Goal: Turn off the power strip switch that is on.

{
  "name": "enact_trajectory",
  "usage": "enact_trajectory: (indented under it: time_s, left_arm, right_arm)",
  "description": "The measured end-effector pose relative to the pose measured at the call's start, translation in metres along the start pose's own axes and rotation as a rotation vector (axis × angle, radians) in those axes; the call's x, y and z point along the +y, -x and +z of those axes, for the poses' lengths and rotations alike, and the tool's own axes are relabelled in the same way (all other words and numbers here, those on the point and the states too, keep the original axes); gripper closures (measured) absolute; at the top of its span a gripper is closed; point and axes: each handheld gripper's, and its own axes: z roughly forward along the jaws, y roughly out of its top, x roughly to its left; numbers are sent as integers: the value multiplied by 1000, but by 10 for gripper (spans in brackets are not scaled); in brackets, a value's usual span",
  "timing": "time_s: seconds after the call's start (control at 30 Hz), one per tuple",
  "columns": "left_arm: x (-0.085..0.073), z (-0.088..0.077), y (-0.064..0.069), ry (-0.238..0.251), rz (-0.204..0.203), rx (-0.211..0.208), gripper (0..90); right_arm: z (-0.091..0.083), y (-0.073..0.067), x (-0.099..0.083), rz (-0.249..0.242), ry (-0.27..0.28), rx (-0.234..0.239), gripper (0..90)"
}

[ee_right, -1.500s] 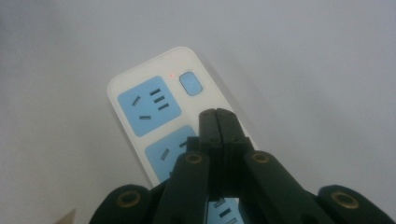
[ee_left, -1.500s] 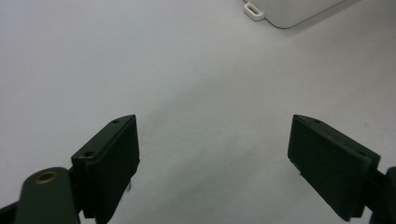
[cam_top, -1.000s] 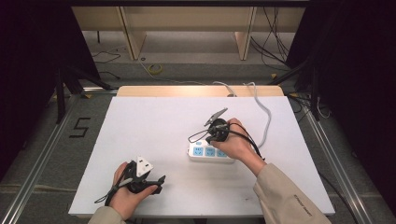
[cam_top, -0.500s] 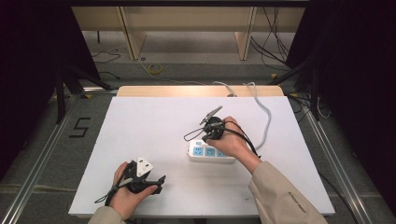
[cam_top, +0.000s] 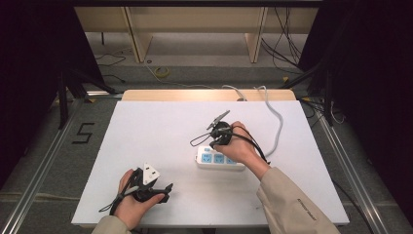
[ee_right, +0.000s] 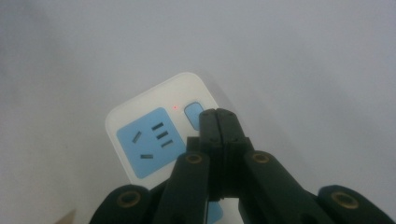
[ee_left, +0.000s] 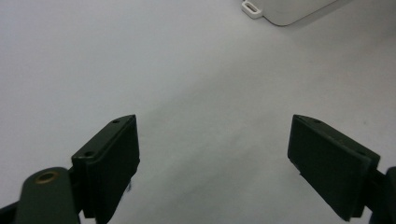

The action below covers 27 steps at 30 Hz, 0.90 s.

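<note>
A white power strip (cam_top: 220, 160) with blue sockets lies right of the table's middle. My right gripper (cam_top: 210, 146), held in the right hand, hangs over the strip's left end. In the right gripper view its jaws are shut with nothing between them, and the right gripper (ee_right: 218, 114) has its tips over the blue switch (ee_right: 192, 113) of the power strip (ee_right: 140, 116); whether they touch it I cannot tell. A small red light (ee_right: 175, 107) glows beside the switch. My left gripper (cam_top: 165, 187) rests near the front edge, and the left gripper (ee_left: 215, 154) is open over bare table.
The strip's white cord (cam_top: 277, 126) curves along the right side to the back of the white table (cam_top: 146, 126). A corner of the power strip (ee_left: 289, 11) is at the top of the left gripper view. Dark floor and metal rails surround the table.
My right gripper has shifted slightly left over the strip's end. The left hand and gripper have stayed still.
</note>
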Motion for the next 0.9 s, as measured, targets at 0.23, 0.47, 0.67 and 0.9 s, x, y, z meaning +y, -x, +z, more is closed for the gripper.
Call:
enact_trajectory:
  time_s: [0.23, 0.47, 0.67, 0.9]
  left_arm:
    - [0, 0, 0, -1, 3, 0, 166]
    - [0, 0, 0, -1, 3, 0, 166]
    - [0, 0, 0, -1, 1, -1, 166]
    - [0, 0, -1, -3, 4, -1, 166]
  right_arm:
    - [1, -1, 5, 1, -2, -1, 900]
    - [6, -2, 8, 6, -9, 3, 900]
    - [11, -2, 10, 5, -11, 5, 900]
    - [16, -4, 11, 7, -18, 10, 900]
